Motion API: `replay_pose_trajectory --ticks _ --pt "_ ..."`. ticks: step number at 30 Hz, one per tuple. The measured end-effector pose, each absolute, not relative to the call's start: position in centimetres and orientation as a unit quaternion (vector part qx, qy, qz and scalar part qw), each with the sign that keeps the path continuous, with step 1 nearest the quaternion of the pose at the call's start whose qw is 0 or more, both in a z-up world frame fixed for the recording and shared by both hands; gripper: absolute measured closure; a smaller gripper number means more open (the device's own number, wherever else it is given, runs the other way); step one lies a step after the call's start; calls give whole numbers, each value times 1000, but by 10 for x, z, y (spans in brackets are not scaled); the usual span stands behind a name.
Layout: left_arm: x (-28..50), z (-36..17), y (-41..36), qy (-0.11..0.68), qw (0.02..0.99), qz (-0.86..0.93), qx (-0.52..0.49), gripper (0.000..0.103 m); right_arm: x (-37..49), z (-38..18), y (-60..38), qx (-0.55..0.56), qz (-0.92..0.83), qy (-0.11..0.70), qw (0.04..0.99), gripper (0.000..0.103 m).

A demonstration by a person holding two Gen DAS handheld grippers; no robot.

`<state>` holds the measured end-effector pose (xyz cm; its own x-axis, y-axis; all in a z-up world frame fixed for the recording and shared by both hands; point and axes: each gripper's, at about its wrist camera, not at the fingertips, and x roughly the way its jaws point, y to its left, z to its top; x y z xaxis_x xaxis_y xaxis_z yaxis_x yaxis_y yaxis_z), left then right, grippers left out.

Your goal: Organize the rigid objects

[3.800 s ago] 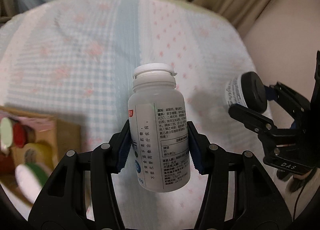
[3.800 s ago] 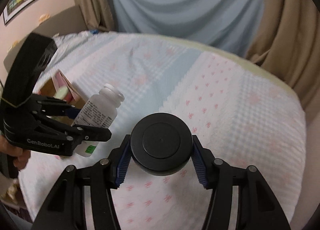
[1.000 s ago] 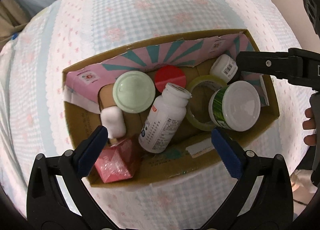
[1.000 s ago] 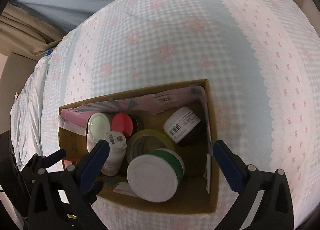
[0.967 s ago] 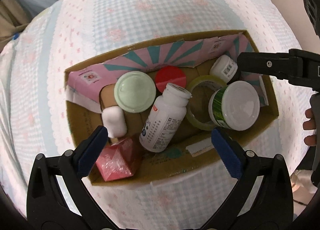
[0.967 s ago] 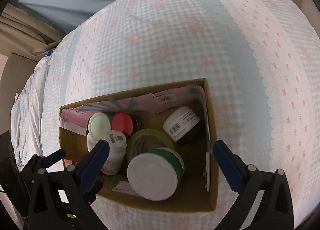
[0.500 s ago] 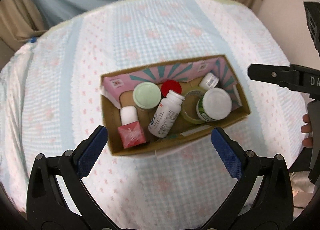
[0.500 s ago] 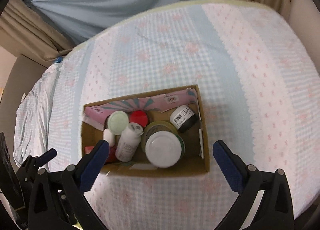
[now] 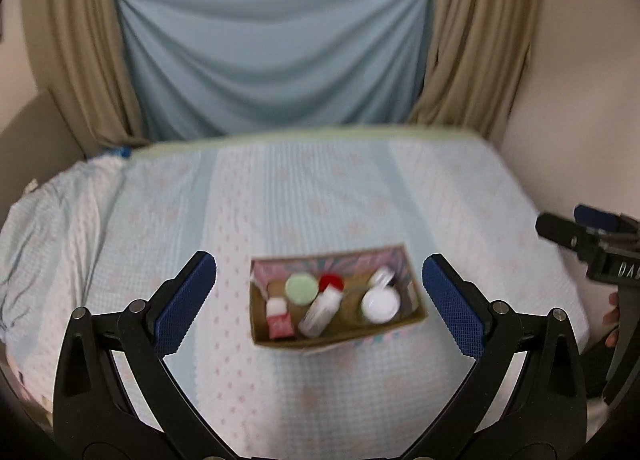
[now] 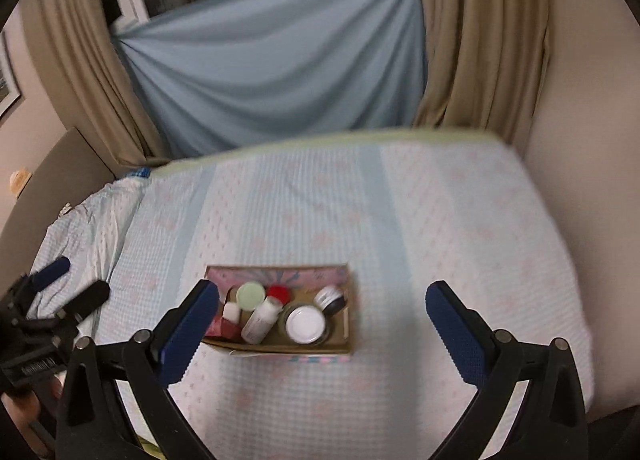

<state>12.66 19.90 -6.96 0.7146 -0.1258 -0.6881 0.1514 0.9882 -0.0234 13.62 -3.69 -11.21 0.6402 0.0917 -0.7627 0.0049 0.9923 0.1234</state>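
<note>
Box w/ bottles on bed; right tongs gaping.

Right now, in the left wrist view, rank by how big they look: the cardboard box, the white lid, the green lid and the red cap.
1. cardboard box, much the largest.
2. white lid and green lid: too alike in the blur to rank.
3. red cap, smallest, though partly hidden by the white bottle.

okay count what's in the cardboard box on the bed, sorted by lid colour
In the cardboard box:
White lid: 3, the big jar, tall bottle, small bottle
Pale green lid: 1
Red lid: 1
Black jar, lid unseen: 1
Total: 6
</note>
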Motion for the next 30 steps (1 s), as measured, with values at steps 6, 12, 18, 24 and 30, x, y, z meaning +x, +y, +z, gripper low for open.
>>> replay_pose_trajectory --ticks 6,12,18,24,30 --pt "78 -27 182 300 952 -55 -2 0 96 -68 -53 24 17 374 927 0" --pt "52 -18 159 276 960 -49 -2 0 68 -58 -67 16 8 340 940 0" --pt "38 -18 143 265 963 -35 7 0 59 -60 -84 16 3 334 943 0" --pt "37 -19 136 266 964 -33 9 0 57 -57 -95 16 1 326 945 0" --pt "34 -16 128 261 965 -29 14 0 55 -54 -99 14 0 320 947 0"
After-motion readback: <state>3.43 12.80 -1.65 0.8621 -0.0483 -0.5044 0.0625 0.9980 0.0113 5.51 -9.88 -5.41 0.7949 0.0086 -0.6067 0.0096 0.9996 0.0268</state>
